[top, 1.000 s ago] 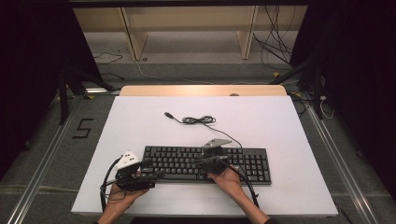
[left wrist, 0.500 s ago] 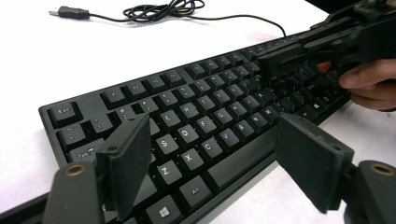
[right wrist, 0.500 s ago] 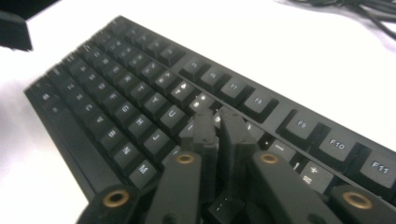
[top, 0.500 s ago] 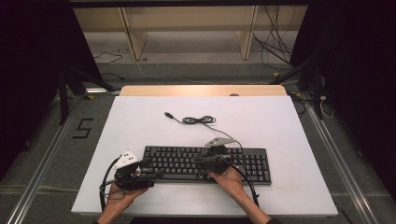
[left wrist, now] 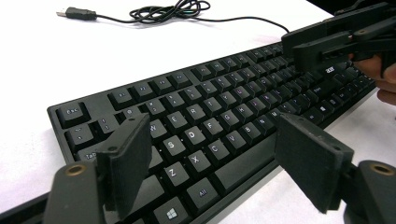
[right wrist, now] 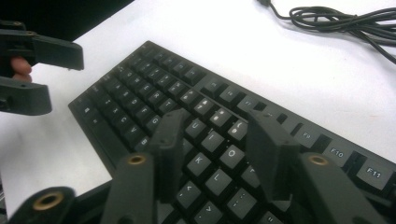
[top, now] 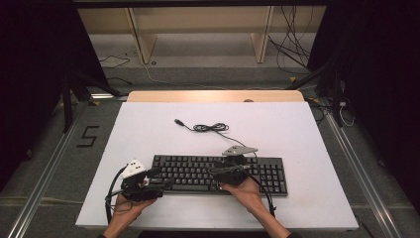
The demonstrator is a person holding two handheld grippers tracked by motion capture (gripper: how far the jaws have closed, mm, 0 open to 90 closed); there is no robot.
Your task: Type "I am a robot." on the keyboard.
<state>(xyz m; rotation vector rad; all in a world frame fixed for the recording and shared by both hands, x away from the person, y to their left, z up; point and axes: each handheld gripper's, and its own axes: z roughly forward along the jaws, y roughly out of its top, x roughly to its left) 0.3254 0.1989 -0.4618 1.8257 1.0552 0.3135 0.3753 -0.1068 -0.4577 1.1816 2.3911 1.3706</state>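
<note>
Black plastic jaws of my left gripper [left wrist: 212,168] gape over the flat black keyboard [top: 218,173] at the near table edge; my right gripper [right wrist: 219,149] has just been opening, nothing held. Rigid, light (keys slippery): grip the end edges.

High view: overhead, looking forward and down on the table [top: 148,119]. Both gripper views: low, close, facing each other across the same keyboard [left wrist: 210,116].
</note>
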